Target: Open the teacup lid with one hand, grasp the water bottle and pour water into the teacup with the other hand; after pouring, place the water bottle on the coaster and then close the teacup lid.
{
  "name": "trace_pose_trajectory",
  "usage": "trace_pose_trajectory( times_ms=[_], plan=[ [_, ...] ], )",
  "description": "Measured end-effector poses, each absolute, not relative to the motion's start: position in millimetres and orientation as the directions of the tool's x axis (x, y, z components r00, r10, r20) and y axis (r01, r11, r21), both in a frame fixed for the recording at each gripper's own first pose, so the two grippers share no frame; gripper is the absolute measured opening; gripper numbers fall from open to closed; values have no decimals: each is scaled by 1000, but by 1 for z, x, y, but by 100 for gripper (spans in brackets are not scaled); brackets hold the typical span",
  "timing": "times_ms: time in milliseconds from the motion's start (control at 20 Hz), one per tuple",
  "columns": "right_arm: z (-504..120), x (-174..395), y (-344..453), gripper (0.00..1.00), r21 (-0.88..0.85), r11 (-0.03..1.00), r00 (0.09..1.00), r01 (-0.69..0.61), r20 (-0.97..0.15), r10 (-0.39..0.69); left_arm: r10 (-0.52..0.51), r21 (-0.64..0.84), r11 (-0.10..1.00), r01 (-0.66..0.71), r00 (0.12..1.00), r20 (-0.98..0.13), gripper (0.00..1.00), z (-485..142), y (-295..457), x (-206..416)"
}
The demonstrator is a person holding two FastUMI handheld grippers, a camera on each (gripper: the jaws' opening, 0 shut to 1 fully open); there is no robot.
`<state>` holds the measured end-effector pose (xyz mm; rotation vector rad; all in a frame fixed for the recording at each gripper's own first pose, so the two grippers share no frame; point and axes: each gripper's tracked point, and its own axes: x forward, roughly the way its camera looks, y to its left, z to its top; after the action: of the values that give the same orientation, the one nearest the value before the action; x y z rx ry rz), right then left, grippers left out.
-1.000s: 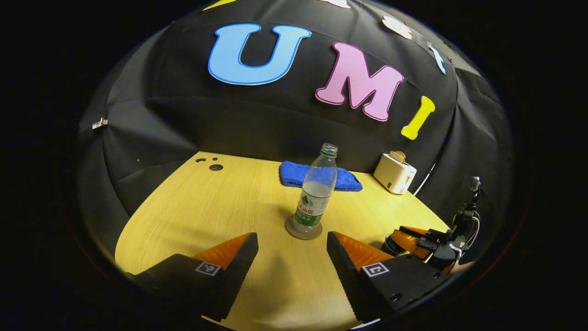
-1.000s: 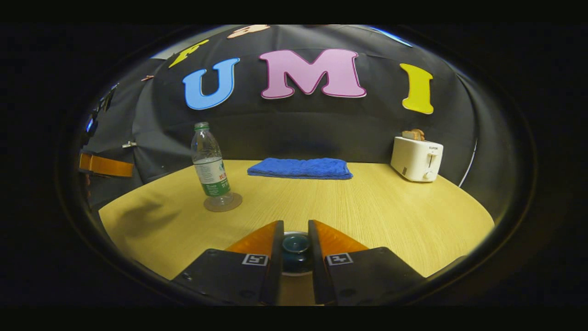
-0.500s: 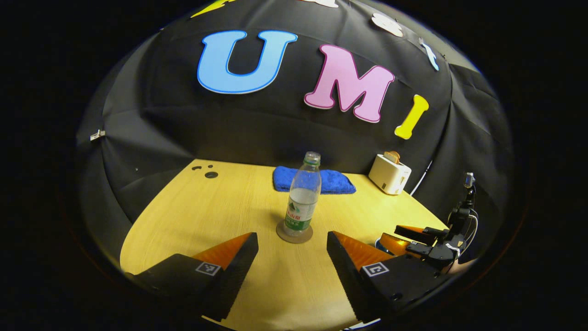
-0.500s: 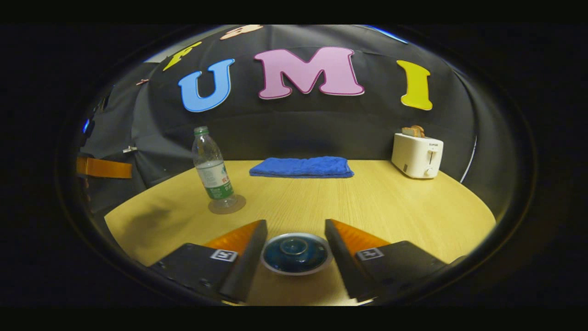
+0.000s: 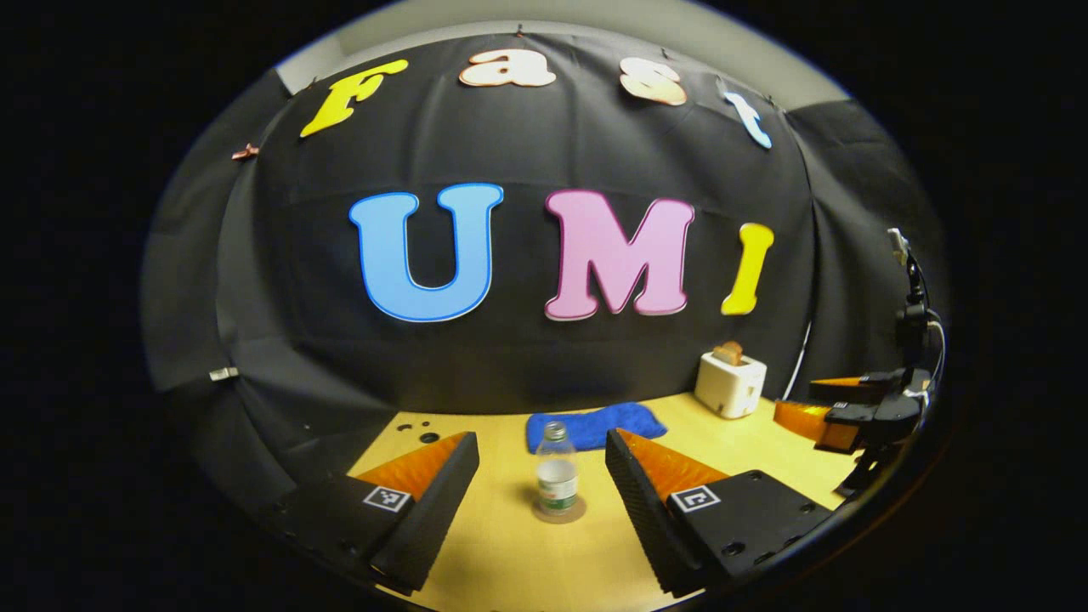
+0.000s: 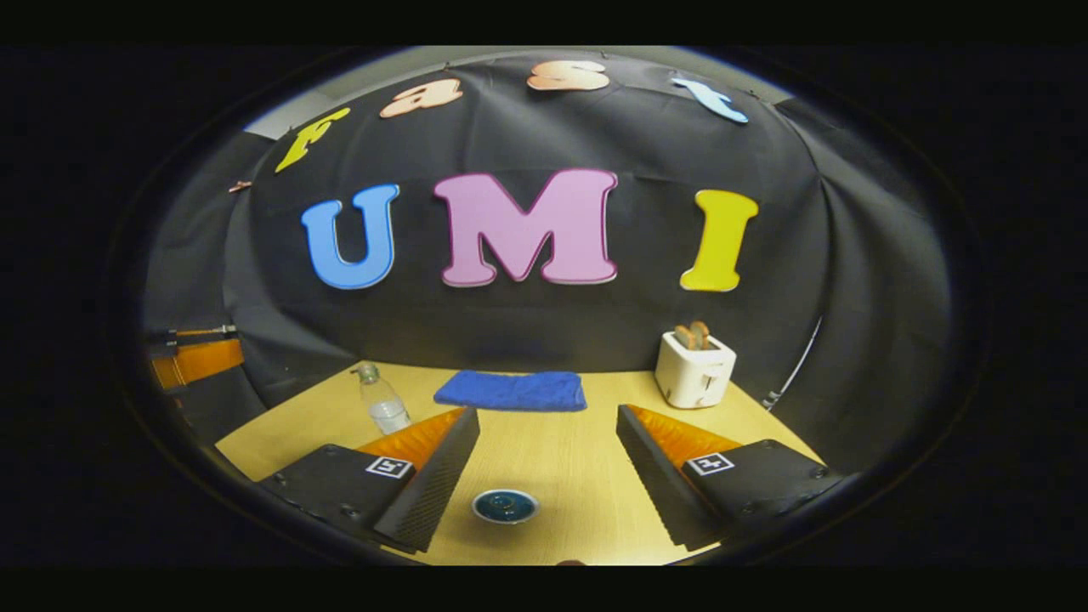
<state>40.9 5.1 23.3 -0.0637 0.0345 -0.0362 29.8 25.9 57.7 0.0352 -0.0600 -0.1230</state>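
Note:
The clear water bottle (image 5: 557,478) stands upright on a round coaster (image 5: 561,512) on the wooden table, well ahead of my left gripper (image 5: 541,440), which is open and holds nothing. In the right gripper view the teacup (image 6: 505,506) sits low between the fingers with its dark blue lid on. My right gripper (image 6: 547,414) is open above and behind it, apart from it. The bottle (image 6: 381,405) is at the left there, its base hidden behind a finger. The right gripper (image 5: 837,410) hangs in the air at the far right of the left gripper view.
A folded blue towel (image 6: 510,391) lies at the back of the table (image 6: 578,459). A white toaster (image 6: 694,371) with bread in it stands at the back right. The left gripper (image 6: 194,357) hovers at the left edge. Small holes (image 5: 421,435) mark the table's far left.
The right gripper, shut on the lid's knob a second ago, has opened and let go. Both grippers have pulled back and risen, so the bottle and teacup look smaller and lower.

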Motion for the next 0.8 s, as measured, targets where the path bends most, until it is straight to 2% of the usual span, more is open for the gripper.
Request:
trace_pose_trajectory(
  times_ms=[200,300,400,500,650,800],
  plan=[
    [50,-5,14,100,-23,996,996,84,29,-84,-24,33,999,20,993,115,95,66,36,-11],
    [34,-32,28,98,-14,995,995,96,-10,-97,9,-18,1000,-7,996,89,95,49,38,-39],
    [28,-48,50,99,-8,997,996,76,-47,-76,-23,-15,1000,24,999,39,95,35,44,-52],
    [32,-54,64,99,-40,997,997,61,-43,-62,-15,6,1000,15,999,45,95,41,65,-55],
    [38,-59,80,99,-86,995,998,47,-36,-50,-66,32,997,65,997,30,96,27,74,-70],
    [51,-64,98,99,-66,998,999,24,-25,-26,-71,30,997,70,997,42,96,24,88,-73]
  ],
)
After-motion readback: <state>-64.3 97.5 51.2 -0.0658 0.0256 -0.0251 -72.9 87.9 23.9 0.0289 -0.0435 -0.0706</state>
